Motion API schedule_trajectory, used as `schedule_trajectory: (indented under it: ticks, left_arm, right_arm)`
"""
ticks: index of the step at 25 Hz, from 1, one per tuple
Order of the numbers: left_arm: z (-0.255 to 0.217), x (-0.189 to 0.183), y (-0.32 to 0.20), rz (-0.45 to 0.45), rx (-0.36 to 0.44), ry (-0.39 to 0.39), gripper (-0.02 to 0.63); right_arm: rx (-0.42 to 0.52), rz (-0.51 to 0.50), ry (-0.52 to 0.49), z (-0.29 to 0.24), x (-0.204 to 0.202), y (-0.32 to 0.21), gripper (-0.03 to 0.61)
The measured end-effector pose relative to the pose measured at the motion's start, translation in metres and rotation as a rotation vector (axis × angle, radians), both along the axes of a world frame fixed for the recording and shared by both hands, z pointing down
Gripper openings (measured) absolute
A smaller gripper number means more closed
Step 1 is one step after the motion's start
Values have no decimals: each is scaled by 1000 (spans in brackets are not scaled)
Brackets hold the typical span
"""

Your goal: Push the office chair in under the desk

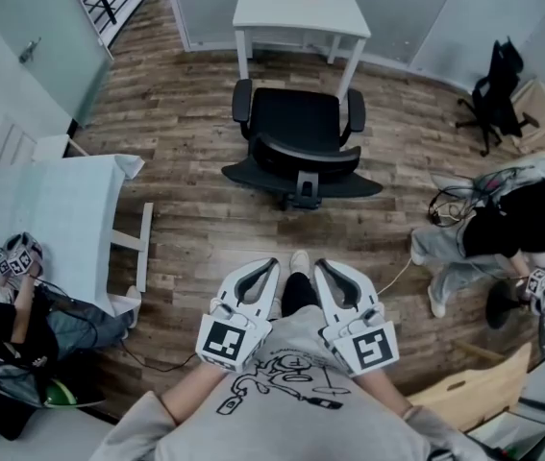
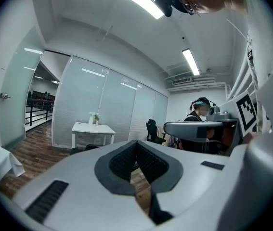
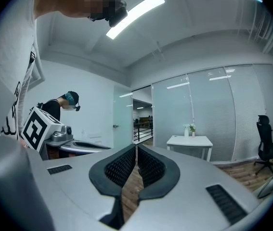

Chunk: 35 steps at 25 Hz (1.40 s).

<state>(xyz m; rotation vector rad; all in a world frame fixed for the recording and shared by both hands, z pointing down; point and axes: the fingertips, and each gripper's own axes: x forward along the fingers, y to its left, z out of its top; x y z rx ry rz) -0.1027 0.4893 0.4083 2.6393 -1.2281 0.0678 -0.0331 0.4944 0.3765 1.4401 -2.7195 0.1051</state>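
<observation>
A black office chair with armrests stands on the wood floor in front of a small white desk, its back toward me and its seat outside the desk. My left gripper and right gripper are held close to my chest, well short of the chair, both shut with nothing between the jaws. In the left gripper view the white desk shows far off past the closed jaws; the right gripper view also shows the desk at a distance.
A white table stands at the left with a seated person beside it. Another person crouches at the right near cables. A second black chair is at the far right. Glass walls run behind the desk.
</observation>
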Motion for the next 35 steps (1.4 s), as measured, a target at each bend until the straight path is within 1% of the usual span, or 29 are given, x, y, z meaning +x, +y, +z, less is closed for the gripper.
schedule_trajectory:
  ticks: [6, 10, 13, 20, 25, 30, 35]
  left_arm:
    - [-1, 2, -8, 16, 8, -2, 3]
    - [1, 7, -15, 41, 21, -41, 3]
    - [4, 10, -21, 50, 34, -53, 3]
    - [14, 13, -36, 68, 13, -79, 3]
    - [26, 16, -52, 82, 31, -149, 4]
    - [45, 15, -70, 79, 23, -213, 5]
    - [61, 14, -90, 102, 11, -265, 5]
  right_arm:
    - [8, 15, 13, -2, 3, -8, 40]
    - [6, 29, 22, 0, 8, -16, 40]
    - [-2, 38, 31, 4, 13, -21, 40]
    - [-7, 42, 63, 15, 20, -36, 40]
    - [-13, 36, 112, 28, 23, -53, 40]
    - [-27, 30, 187, 51, 26, -72, 41]
    - [-52, 21, 206, 64, 32, -88, 41]
